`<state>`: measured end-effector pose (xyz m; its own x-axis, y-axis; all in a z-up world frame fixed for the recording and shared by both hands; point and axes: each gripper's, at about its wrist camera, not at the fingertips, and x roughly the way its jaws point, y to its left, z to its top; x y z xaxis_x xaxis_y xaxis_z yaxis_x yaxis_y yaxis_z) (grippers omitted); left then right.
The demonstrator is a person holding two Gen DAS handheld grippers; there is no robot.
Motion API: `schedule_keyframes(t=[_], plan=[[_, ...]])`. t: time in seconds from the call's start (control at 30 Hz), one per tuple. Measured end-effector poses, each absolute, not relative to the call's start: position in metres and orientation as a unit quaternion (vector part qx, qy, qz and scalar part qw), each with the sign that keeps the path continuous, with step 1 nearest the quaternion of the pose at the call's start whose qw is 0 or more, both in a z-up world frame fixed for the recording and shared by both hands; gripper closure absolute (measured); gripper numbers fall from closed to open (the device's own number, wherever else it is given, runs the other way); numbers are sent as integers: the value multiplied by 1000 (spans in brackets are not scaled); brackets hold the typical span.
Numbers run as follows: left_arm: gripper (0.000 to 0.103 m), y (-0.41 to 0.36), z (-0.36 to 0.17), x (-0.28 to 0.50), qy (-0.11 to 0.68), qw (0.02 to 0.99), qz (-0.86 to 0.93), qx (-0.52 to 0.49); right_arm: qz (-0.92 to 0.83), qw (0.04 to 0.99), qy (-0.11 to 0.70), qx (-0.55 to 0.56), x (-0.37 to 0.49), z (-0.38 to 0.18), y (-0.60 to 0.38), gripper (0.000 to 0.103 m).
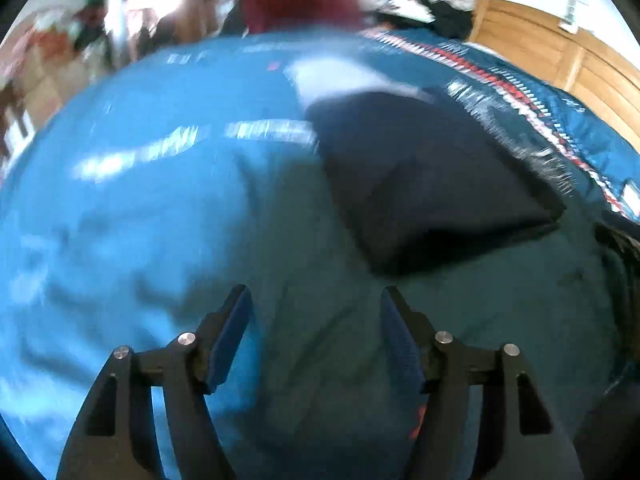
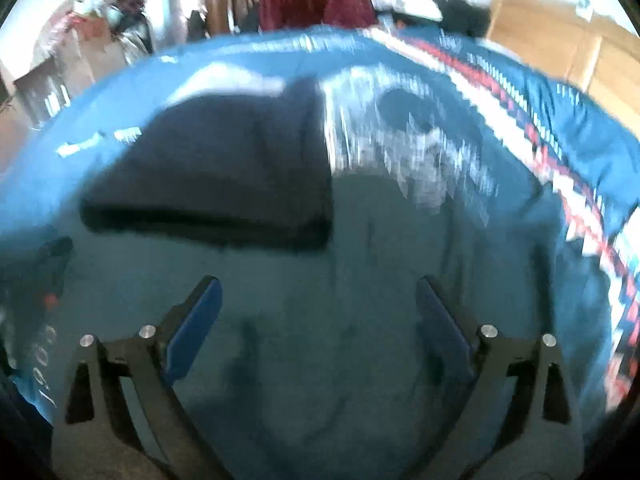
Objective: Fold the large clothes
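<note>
Gaping tongs (image 2: 316,312) — folded garment (image 2: 224,176) beyond

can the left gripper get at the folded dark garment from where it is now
Probably yes. The left gripper is open and empty, and only bare blue bedcover lies between it and the dark garment, just ahead to its right.

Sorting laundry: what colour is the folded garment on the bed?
Dark navy folded garment, clearest in left wrist view.

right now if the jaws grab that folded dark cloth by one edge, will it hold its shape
Probably not. The dark garment lies in soft folded layers, so it would likely droop and unfold. It looks thick, so perhaps fairly heavy. On the blue cover, which wrinkles, a push may drag both.
</note>
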<state>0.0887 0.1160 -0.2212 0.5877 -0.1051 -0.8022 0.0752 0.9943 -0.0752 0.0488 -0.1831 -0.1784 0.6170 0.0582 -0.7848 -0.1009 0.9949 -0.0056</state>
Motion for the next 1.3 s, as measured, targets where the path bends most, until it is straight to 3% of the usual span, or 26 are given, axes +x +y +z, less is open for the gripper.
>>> schedule_keyframes(t=[0.07,0.2,1.3], plan=[[26,112,-230,88,449,892,-45,-11,29,887,459,-26,52,-194,-182,7],[0,97,-236,96,474,878,-60,23,18,879,477,-14,49,-217,-188,0],[0,88,-247,103,451,891,-28,27,50,881,470,-2,53,-224,-211,0]])
